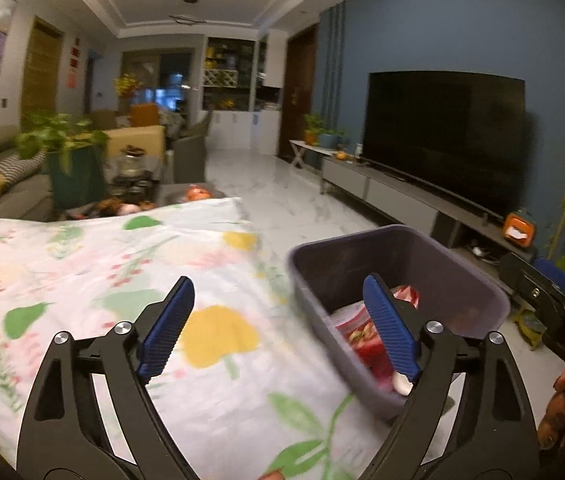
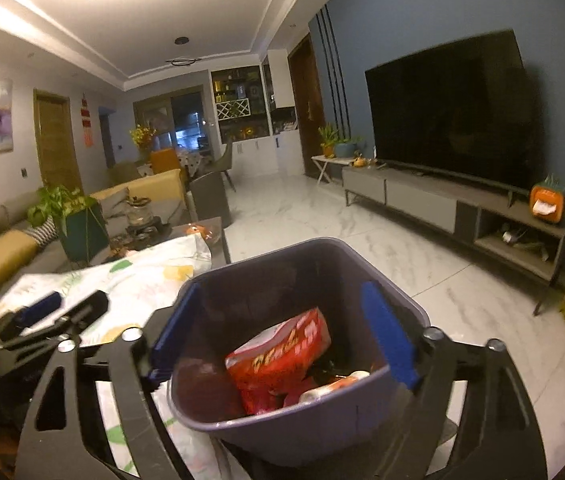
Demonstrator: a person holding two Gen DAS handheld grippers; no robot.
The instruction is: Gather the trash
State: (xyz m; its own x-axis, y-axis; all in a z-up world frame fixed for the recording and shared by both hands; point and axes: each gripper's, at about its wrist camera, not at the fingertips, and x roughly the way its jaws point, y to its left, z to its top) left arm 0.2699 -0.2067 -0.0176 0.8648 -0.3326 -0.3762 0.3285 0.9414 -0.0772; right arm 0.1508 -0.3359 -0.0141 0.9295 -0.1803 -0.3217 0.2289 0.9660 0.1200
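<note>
Purple bin (image 2: 306, 432): red wrapper (image 2: 282, 360) inside, beside floral desk (image 1: 82, 280).
Left gripper (image 1: 278, 324): fingers wide, empty.
Right gripper (image 2: 278, 336): fingers wide, empty.

right hand-held gripper (image 2: 282, 336) spread wide | over bin (image 2: 362, 432) | red wrapper (image 2: 278, 364) inside

A dark television (image 2: 448, 110) on a grey console (image 2: 458, 206); floral cloth (image 1: 122, 280) covers the table.

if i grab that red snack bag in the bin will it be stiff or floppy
Probably floppy: the red snack bag looks crumpled and leans slumped inside the purple bin. Likely light, since it seems emptied. Its glossy film may slip between the right tongs, so pinch a fold.
</note>
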